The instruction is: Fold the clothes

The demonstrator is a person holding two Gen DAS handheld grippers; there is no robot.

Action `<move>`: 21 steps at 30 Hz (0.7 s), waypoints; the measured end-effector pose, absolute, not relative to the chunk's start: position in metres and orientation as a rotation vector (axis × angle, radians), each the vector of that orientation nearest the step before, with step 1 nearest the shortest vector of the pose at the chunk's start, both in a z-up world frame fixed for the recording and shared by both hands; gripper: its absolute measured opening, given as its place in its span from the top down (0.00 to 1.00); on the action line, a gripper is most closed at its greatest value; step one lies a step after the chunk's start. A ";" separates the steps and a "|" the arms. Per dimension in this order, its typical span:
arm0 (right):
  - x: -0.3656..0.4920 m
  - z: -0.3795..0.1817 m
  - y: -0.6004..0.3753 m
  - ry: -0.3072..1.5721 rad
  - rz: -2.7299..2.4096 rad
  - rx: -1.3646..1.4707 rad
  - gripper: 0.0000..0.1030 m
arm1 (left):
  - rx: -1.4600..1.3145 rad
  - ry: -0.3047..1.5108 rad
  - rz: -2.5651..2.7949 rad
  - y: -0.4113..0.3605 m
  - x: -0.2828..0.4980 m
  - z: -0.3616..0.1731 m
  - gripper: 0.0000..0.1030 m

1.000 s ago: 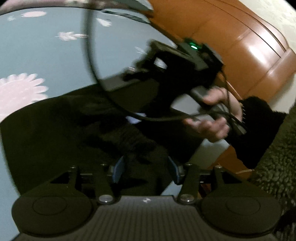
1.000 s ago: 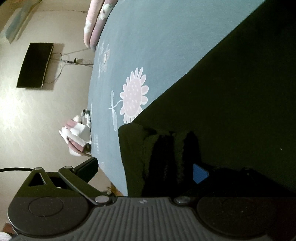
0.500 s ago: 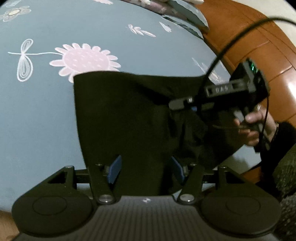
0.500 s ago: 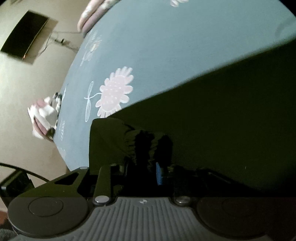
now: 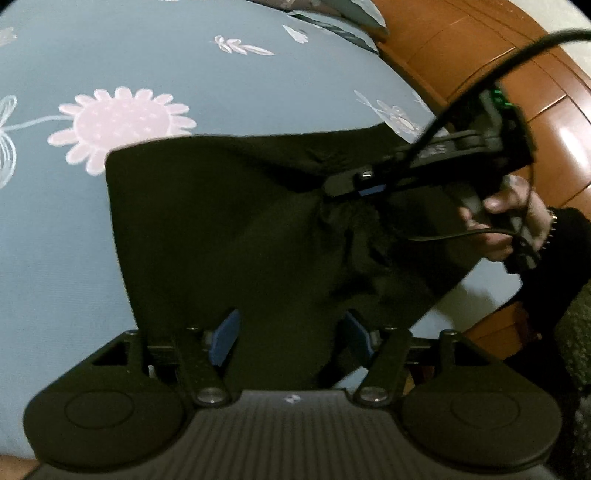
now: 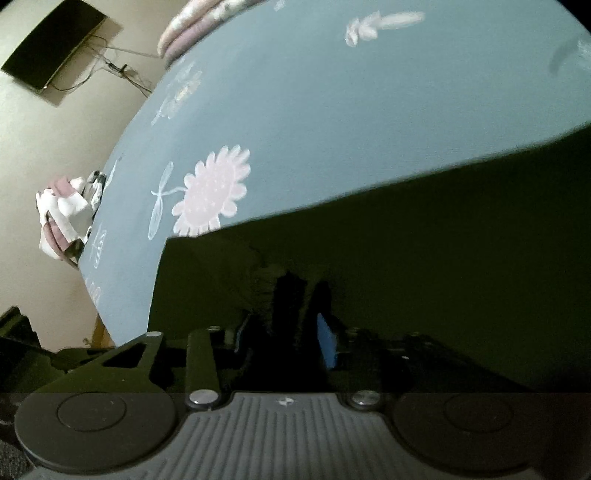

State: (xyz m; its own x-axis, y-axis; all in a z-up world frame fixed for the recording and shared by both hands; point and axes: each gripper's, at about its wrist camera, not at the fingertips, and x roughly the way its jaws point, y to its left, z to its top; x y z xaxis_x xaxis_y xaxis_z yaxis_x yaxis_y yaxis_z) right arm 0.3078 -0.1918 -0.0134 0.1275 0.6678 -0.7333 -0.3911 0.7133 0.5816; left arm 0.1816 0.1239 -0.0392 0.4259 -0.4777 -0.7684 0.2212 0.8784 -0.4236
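A black garment (image 5: pixel 221 221) lies partly raised over the blue flowered bedsheet (image 5: pixel 74 240). My left gripper (image 5: pixel 290 334) has a thick bunch of its cloth filling the gap between the blue pads; its jaws are opening slightly. In the same view, my right gripper (image 5: pixel 364 188), held by a hand (image 5: pixel 506 210), pinches a gathered fold that hangs below it. The right wrist view shows the right gripper (image 6: pixel 286 336) with dark folds of the garment (image 6: pixel 406 277) between its pads, jaws easing apart. The cloth is stretched between both grippers.
A wooden headboard (image 5: pixel 480 55) and pillows (image 5: pixel 332 14) border the bed on the right. A cable (image 5: pixel 480 74) arcs over the right gripper. A pink and white clothes pile (image 6: pixel 62 214) sits at the bed's far edge, with a dark screen (image 6: pixel 51 44) on the wall.
My right gripper went from wide open to closed on the garment's edge, then rose and rolled. The cloth now hangs gathered from it. The left gripper kept its bunch of cloth.
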 end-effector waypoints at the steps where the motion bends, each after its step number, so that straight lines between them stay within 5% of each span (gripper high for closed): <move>1: 0.306 -0.005 -0.197 1.178 0.797 0.270 0.57 | -0.265 1.031 -0.437 0.126 0.183 -0.036 0.39; 6: 0.294 0.020 -0.207 1.046 0.997 0.288 0.57 | -0.210 0.943 -0.334 0.152 0.206 -0.017 0.39; 21: 0.252 -0.028 -0.169 1.124 1.226 0.007 0.48 | -0.339 0.913 -0.253 0.171 0.259 -0.052 0.40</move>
State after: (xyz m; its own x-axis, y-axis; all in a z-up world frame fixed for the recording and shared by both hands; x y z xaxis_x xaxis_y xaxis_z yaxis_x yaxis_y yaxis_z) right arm 0.2523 -0.1685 -0.0277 -0.0921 0.7374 -0.6691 -0.7308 0.4064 0.5484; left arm 0.2586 0.1713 -0.0519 0.5881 -0.3542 -0.7271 0.0705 0.9180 -0.3903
